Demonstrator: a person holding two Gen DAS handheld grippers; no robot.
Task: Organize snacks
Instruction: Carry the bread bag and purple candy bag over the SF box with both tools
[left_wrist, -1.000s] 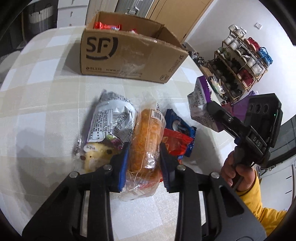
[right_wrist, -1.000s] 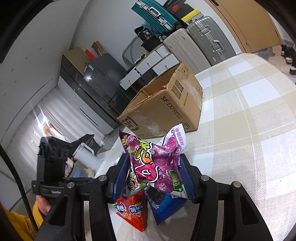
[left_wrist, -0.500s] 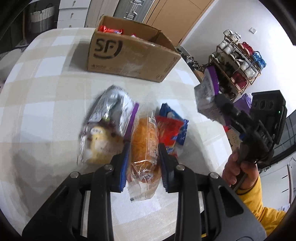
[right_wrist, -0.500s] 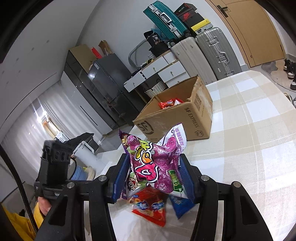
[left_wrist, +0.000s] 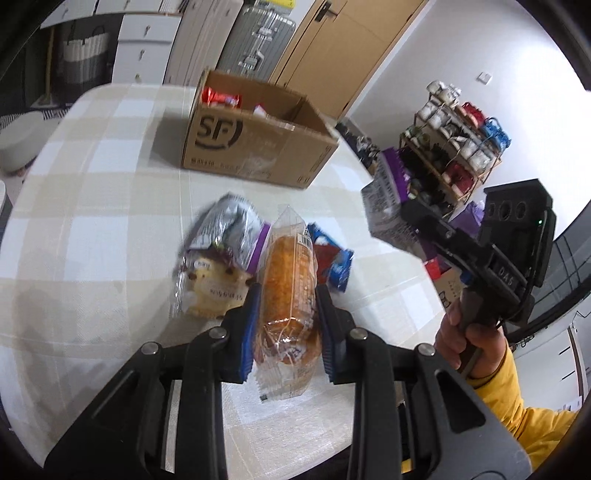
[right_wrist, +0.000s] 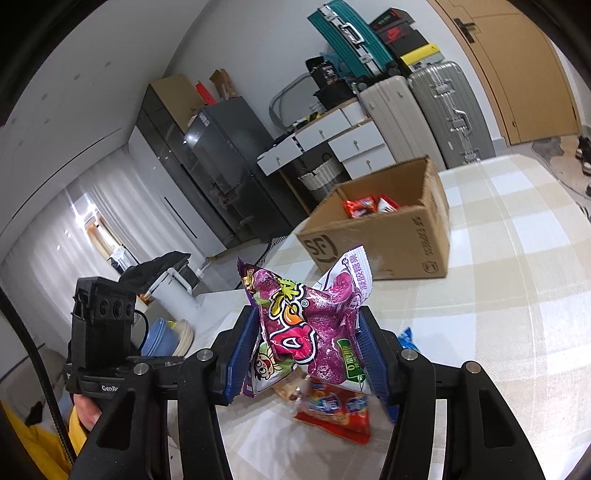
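Your left gripper (left_wrist: 288, 321) is clamped on the clear-wrapped bread loaf (left_wrist: 290, 280), blue pads pressed against both of its sides, above the checked table (left_wrist: 92, 206). Your right gripper (right_wrist: 306, 354) is closed on the purple snack bag (right_wrist: 310, 332), held up off the table. On the table near the loaf lie a silver-and-purple packet (left_wrist: 231, 229), a small wrapped cake (left_wrist: 216, 291) to its left, and a red and blue packet (left_wrist: 332, 258) to its right. The open cardboard box (left_wrist: 255, 151) stands at the far side, red packets (right_wrist: 364, 206) inside.
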